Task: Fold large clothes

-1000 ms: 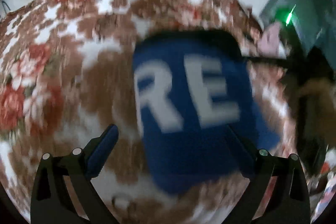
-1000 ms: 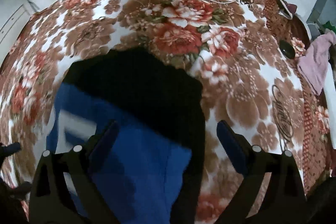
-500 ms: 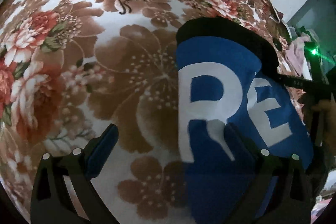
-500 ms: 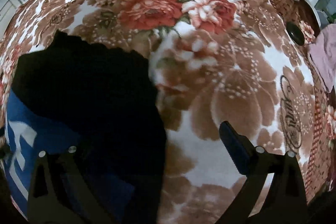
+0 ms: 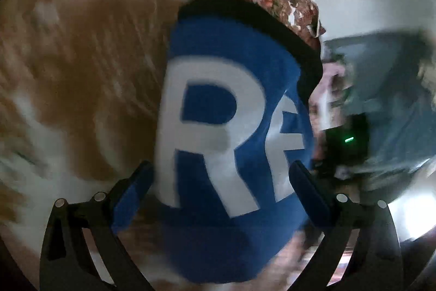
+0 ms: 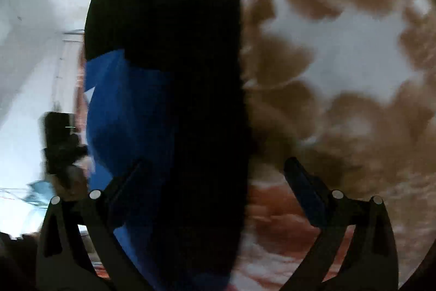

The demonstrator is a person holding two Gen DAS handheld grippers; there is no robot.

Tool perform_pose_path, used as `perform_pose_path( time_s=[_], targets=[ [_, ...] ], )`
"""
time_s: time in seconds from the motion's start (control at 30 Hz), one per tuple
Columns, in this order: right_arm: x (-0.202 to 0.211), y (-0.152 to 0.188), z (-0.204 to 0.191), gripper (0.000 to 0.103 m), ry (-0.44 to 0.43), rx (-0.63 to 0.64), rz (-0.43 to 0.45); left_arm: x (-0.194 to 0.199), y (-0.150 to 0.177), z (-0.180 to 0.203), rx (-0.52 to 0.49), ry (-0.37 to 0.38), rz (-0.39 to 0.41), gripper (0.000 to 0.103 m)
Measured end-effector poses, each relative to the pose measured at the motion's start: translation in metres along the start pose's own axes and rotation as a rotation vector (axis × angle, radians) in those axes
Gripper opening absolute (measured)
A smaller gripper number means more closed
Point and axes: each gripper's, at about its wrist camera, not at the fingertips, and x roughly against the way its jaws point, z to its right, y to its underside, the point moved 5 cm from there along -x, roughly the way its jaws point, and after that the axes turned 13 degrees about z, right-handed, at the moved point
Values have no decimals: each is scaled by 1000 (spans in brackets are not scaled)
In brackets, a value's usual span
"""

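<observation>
A folded blue and black garment (image 5: 231, 127) with large white letters lies on the floral blanket (image 5: 81, 72). In the left wrist view it fills the middle, and my left gripper (image 5: 218, 195) stands open just over its near end, one finger on each side. From the right wrist the same garment (image 6: 169, 100) shows mostly black with a blue part at its left. My right gripper (image 6: 215, 187) is open above it, the left finger over the dark cloth, the right finger over the blanket. Both views are blurred by motion.
The brown, white and red floral blanket (image 6: 340, 59) covers the surface on both sides of the garment. A pale wall (image 6: 32, 32) stands behind. The other gripper's dark body with a green light (image 5: 348, 139) shows at the right of the left wrist view.
Both cameras have swung and moved in closer to the garment; it now fills more of each view. Both grippers stayed open.
</observation>
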Motion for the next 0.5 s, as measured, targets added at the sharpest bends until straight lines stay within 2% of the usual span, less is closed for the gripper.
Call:
perform_pose_path(
  time_s=[0.07,0.17,0.23,0.3,0.4,0.43,0.5],
  targets=[
    [-9,0,-8,99,-61,-38,-20,-18,8,-12,15,-33,-40,98],
    [-20,-4,-22,99,-137,-61,-43,-26,12,-14,-10,-21,-21,99],
    [-29,-5,-20,99,-116,-70,-62,-26,14,-12,-7,-18,-18,98],
    [-38,-7,-18,99,-132,-96,-74,-23,17,0,-17,13,-25,82],
    [-36,-8,-39,99,-139,-52,-99,-21,23,17,-91,8,-36,83],
    [-35,-6,-45,99,-131,-20,-103,-22,22,15,-91,7,-36,84],
    [-41,-2,-45,99,-156,-38,-105,-29,24,1,-57,5,-44,90]
  ],
)
